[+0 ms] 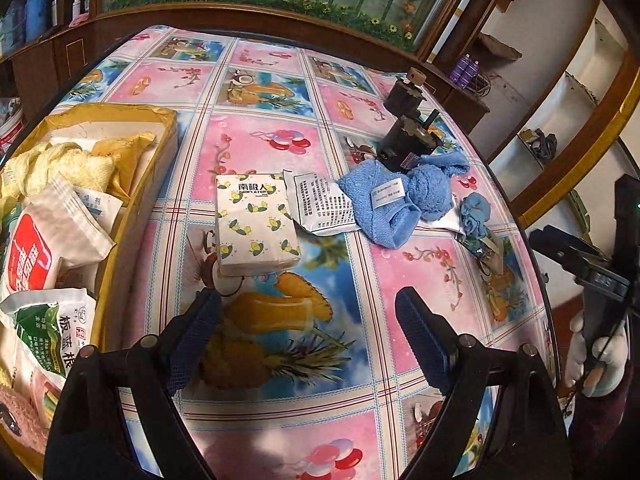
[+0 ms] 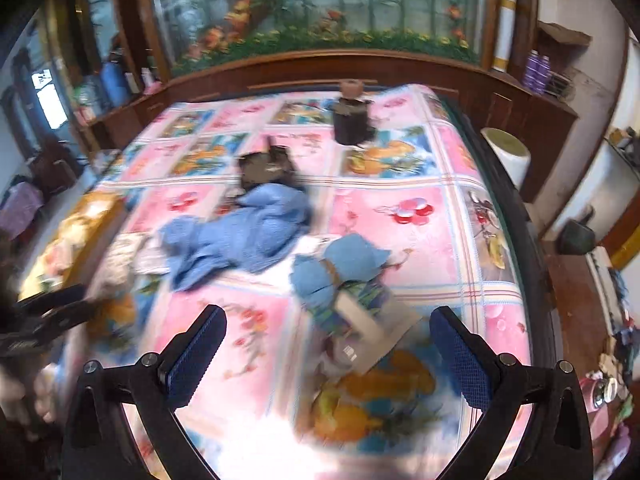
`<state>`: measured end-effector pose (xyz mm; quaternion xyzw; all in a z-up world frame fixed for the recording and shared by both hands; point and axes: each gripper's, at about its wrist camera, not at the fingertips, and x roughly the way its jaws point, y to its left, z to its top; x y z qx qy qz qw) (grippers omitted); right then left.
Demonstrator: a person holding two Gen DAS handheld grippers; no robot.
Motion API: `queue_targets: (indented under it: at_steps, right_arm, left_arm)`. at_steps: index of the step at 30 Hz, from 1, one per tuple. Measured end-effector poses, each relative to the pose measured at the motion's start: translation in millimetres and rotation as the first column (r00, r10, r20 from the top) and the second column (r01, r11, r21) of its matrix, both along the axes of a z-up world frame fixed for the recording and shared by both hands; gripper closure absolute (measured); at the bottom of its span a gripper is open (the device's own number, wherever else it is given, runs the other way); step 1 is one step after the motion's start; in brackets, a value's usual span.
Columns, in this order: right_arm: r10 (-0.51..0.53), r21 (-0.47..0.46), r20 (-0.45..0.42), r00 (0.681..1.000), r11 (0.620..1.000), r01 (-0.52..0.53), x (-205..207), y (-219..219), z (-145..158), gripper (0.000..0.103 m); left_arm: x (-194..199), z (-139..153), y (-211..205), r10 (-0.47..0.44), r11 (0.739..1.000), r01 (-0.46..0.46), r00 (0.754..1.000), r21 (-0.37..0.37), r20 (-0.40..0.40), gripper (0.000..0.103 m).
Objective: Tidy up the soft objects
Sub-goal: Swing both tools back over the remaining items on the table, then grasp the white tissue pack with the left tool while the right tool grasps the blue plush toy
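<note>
The tabletop [image 1: 256,148], under a bright picture-print cloth, fills most of the left wrist view, with its dark rim curving down the right side of the frame. A yellow cardboard box [image 1: 156,160] sits at the left edge of that view, already loaded with sachets and a pale yellow cloth. Ahead of the left hand-held gripper [image 1: 308,316], just above frame centre, lies a tissue pack [image 1: 256,224] with its long axis running away from the camera, nearly in line with the gap between the fingers; the box is just to its left, so the carry looks short. Right of the pack a printed leaflet [image 1: 320,204] lies partly under a crumpled blue towel [image 1: 400,200], which rests against a dark metal part [image 1: 408,140]. A small blue cloth bundle [image 1: 476,208] lies nearer the right rim. In the blurred right wrist view this bundle [image 2: 340,272] sits just above the right hand-held gripper [image 2: 328,344], between its fingers, so that hand seems nearer to it. Both grippers are spread wide and hold nothing. Bare cloth lies before each, giving open room.
</note>
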<state>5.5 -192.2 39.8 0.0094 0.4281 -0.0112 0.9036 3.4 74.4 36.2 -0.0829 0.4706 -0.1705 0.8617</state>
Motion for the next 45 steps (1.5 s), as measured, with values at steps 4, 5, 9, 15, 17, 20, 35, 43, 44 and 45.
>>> queue_targets:
  at_steps: [4, 5, 9, 15, 17, 20, 35, 43, 44, 45]
  right_arm:
    - [-0.071, 0.095, -0.043, 0.997, 0.993, 0.075, 32.8, -16.7, -30.5, 0.0]
    - [-0.076, 0.12, -0.051, 0.996, 0.989, 0.082, 38.2, -18.3, -35.5, 0.0]
    - [-0.076, 0.161, -0.027, 0.997, 0.984, 0.08, 45.5, -14.6, -53.7, 0.003]
    - [-0.088, 0.251, 0.036, 0.995, 0.965, 0.076, 42.5, -24.3, -65.2, 0.039]
    - [-0.095, 0.272, 0.053, 0.994, 0.959, 0.077, 41.2, -28.4, -62.9, 0.045]
    - [-0.103, 0.301, 0.063, 0.993, 0.95, 0.079, 41.0, -32.1, -61.9, 0.046]
    - [-0.075, 0.35, 0.073, 0.995, 0.936, 0.044, 38.7, -27.7, -61.4, 0.045]
    - [-0.072, 0.399, 0.067, 0.995, 0.916, 0.039, 40.8, -30.8, -62.7, 0.044]
    - [-0.071, 0.397, 0.069, 0.995, 0.917, 0.038, 40.1, -29.7, -62.6, 0.044]
    - [-0.068, 0.394, 0.069, 0.995, 0.918, 0.036, 39.9, -28.8, -62.7, 0.044]
  left_arm:
    - [11.9, -11.1, -4.9, -0.006, 1.0, 0.007, 1.0, 0.024, -0.029, 0.014]
    - [17.3, -14.5, -6.7, -0.002, 0.999, 0.003, 0.999, 0.034, -0.038, 0.014]
    - [33.6, -22.3, -16.2, 0.012, 0.999, -0.01, 0.998, 0.047, -0.057, 0.014]
    - [50.2, -30.0, -21.2, 0.093, 0.992, -0.09, 0.995, 0.09, -0.023, 0.014]
    - [50.8, -31.1, -20.8, 0.104, 0.991, -0.104, 0.995, 0.088, -0.005, 0.014]
    - [44.4, -31.0, -26.4, 0.042, 0.996, -0.041, 0.999, 0.08, -0.006, 0.022]
    - [72.7, -17.5, -27.2, 0.109, 0.976, -0.124, 0.99, 0.177, 0.095, 0.031]
    - [83.6, -33.3, -26.3, 0.08, 0.97, -0.093, 0.994, 0.223, 0.068, 0.053]
    - [79.4, -32.6, -26.8, 0.059, 0.976, -0.068, 0.997, 0.207, 0.049, 0.053]
    - [73.6, -31.5, -26.4, 0.042, 0.981, -0.047, 0.999, 0.189, 0.034, 0.053]
